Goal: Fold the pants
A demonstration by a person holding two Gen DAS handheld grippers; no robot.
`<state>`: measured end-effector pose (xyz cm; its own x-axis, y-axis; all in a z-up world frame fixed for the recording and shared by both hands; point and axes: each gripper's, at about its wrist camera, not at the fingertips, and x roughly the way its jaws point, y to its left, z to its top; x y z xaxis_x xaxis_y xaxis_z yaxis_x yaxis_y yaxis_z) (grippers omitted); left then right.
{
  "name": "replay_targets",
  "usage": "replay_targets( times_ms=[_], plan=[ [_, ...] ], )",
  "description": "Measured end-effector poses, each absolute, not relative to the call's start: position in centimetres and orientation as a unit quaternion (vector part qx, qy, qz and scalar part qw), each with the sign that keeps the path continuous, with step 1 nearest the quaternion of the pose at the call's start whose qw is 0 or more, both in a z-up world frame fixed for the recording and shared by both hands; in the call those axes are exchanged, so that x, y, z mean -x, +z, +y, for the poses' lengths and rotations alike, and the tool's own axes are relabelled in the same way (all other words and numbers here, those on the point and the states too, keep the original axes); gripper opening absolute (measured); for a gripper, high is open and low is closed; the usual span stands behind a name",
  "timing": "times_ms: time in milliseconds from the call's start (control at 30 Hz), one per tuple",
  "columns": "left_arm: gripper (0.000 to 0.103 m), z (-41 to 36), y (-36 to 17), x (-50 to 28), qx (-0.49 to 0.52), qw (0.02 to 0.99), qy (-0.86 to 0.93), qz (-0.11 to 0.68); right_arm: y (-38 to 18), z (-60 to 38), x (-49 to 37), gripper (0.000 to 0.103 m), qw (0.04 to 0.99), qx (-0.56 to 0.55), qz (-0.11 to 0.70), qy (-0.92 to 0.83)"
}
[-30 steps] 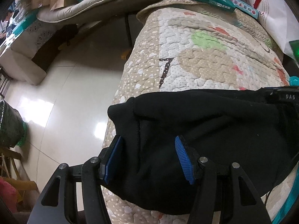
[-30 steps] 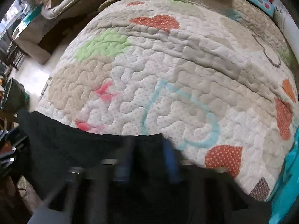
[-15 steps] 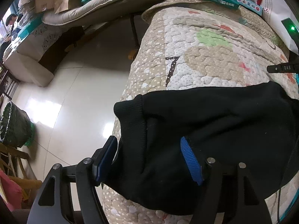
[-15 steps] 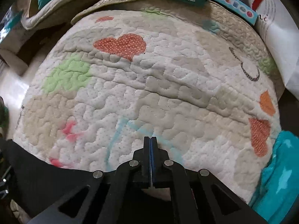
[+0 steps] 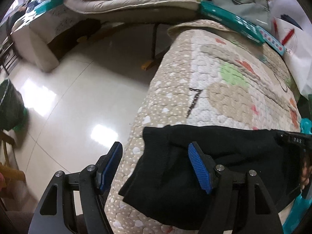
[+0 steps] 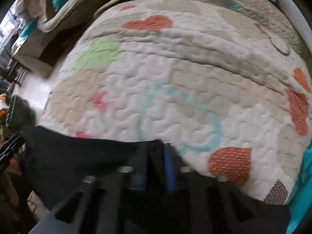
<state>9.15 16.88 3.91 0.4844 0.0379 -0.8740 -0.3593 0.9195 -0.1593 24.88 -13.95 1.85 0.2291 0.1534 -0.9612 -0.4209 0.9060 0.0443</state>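
The black pants (image 5: 195, 167) lie folded on the near end of a quilted patterned mat (image 5: 224, 89). The ribbed edge hangs over the mat's left side. My left gripper (image 5: 156, 165) is open, its blue pads astride that ribbed edge, touching nothing. In the right wrist view the pants (image 6: 78, 156) fill the lower left. My right gripper (image 6: 156, 165) is blurred. Its blue pads stand slightly apart over the pants' far edge, and I cannot tell whether cloth is between them. The right gripper also shows in the left wrist view (image 5: 292, 142).
A shiny tiled floor (image 5: 78, 101) drops off left of the mat. A beige cushioned bench (image 5: 126, 2) and teal boxes (image 5: 234, 21) lie at the far end. A dark bin (image 5: 9, 105) stands on the floor at left. A teal cloth (image 6: 304, 185) is at the right edge.
My left gripper has drawn back to the left and stays open. My right gripper, shut and lifted half a second ago, has come down onto the pants' far edge with its pads slightly apart.
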Motion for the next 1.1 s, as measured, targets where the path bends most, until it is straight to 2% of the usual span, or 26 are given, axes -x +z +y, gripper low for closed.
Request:
replay_targets(
  times_ms=[167, 300, 400, 433, 467, 500, 733, 933, 1100],
  plan=[
    [0.069, 17.3, 3.6, -9.3, 0.176, 0.841, 0.122, 0.497, 2.7, -14.0, -26.2, 0.010, 0.794, 0.114, 0.580, 0.145],
    [0.070, 17.5, 3.5, -9.5, 0.173, 0.840, 0.129, 0.497, 1.9, -12.5, -26.4, 0.010, 0.803, 0.159, 0.563, 0.109],
    [0.069, 18.8, 3.6, -9.7, 0.189, 0.836, 0.139, 0.495, 2.6, -11.2, -25.9, 0.016, 0.811, 0.184, 0.546, 0.102],
    [0.069, 19.5, 3.7, -9.7, 0.197, 0.836, 0.148, 0.491, 3.0, -10.9, -25.7, 0.029, 0.815, 0.189, 0.539, 0.098],
    [0.070, 20.3, 3.9, -9.7, 0.205, 0.834, 0.160, 0.486, 3.8, -10.6, -25.1, 0.054, 0.822, 0.193, 0.528, 0.094],
    [0.069, 20.9, 3.9, -9.6, 0.212, 0.833, 0.167, 0.483, 4.5, -10.4, -24.6, 0.071, 0.829, 0.196, 0.516, 0.092],
    [0.069, 26.2, 1.6, -7.1, 0.328, 0.782, 0.207, 0.487, 7.3, -6.6, -18.5, 0.072, 0.827, 0.219, 0.490, 0.166],
    [0.069, 26.3, -0.1, -3.5, 0.411, 0.754, 0.178, 0.480, 6.4, -2.6, -15.5, 0.072, 0.807, 0.238, 0.491, 0.227],
    [0.070, 24.7, -0.7, 0.4, 0.475, 0.741, 0.173, 0.442, 5.8, 2.6, -15.6, 0.072, 0.786, 0.208, 0.504, 0.291]
  ],
)
